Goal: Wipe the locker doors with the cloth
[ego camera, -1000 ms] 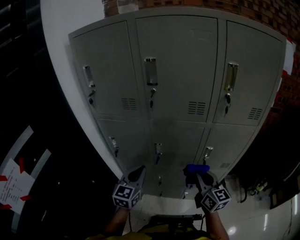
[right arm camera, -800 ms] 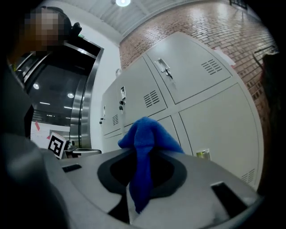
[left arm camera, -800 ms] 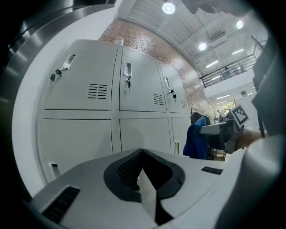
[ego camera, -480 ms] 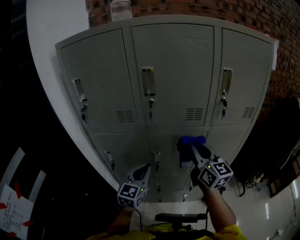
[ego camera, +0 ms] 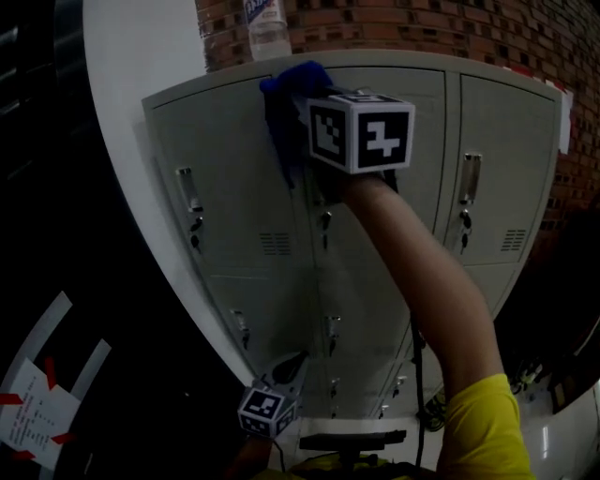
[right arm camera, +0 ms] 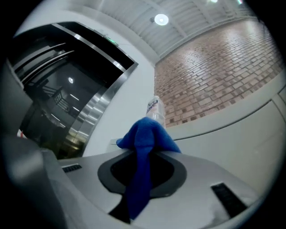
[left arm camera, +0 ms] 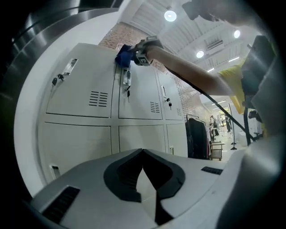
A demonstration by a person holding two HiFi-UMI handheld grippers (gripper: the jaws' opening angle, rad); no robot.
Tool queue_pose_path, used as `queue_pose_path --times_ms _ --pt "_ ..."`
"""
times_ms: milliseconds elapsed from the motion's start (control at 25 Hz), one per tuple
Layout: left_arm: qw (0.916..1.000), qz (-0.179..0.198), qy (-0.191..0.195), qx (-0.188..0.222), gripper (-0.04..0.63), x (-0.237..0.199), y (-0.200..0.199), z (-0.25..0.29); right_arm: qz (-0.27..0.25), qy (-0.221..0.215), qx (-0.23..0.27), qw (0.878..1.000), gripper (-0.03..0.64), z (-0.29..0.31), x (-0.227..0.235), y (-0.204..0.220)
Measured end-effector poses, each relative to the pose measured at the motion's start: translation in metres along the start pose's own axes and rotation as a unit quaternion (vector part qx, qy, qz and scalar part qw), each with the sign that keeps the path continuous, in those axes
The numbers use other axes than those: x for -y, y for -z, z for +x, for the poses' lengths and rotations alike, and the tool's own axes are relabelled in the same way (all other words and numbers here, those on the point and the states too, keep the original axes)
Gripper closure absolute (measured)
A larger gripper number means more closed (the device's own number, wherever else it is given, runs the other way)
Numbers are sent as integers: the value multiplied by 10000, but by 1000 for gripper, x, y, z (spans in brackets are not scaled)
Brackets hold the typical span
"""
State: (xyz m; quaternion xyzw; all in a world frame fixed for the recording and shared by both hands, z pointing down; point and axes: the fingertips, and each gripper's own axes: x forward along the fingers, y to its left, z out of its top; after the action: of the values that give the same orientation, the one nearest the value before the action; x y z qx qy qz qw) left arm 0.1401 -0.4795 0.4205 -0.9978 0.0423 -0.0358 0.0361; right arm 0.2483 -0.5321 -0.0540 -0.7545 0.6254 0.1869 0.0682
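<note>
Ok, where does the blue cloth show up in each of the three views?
Head view: blue cloth at top centre, against the upper edge of the grey lockers.
Left gripper view: upper left, at the end of the outstretched arm.
Right gripper view: centre, clamped in the tongs of the right gripper.
Shared landmark: the brick wall above the lockers, seen in all three.

A changing-room: grey steel lockers (ego camera: 234, 187) against a brick wall (ego camera: 450, 28).
</note>
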Motion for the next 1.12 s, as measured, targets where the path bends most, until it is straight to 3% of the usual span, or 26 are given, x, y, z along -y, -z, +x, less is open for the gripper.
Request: queue_pose_path --times_ms 160,280,360,560,760,880,1000,1120 --pt "9997 -64 -153 -153 590 -5 1 -12 0 207 -248 9995 552 25 21 7" --pt "9998 -188 -7 119 590 -4 7 -1 -182 177 -276 9993 552 21 25 8" --pt "9997 -199 135 89 589 3 8 4 -251 363 -248 9987 552 8 39 4" --pt "9975 -95 681 -177 590 32 9 22 -267 1292 -49 9912 552 -60 117 -27" --pt "9944 -8 1053 -59 589 46 5 42 -169 2355 131 9716 551 -138 202 -51" --pt "9934 -50 1143 -8 589 48 10 49 -94 2739 345 9611 551 -157 224 -56" --pt "9932 -76 1158 -72 589 50 10 47 -46 2579 426 9652 551 -148 210 -53" --pt "9947 -51 1007 -200 589 39 11 39 14 1730 335 9843 551 -110 153 -40"
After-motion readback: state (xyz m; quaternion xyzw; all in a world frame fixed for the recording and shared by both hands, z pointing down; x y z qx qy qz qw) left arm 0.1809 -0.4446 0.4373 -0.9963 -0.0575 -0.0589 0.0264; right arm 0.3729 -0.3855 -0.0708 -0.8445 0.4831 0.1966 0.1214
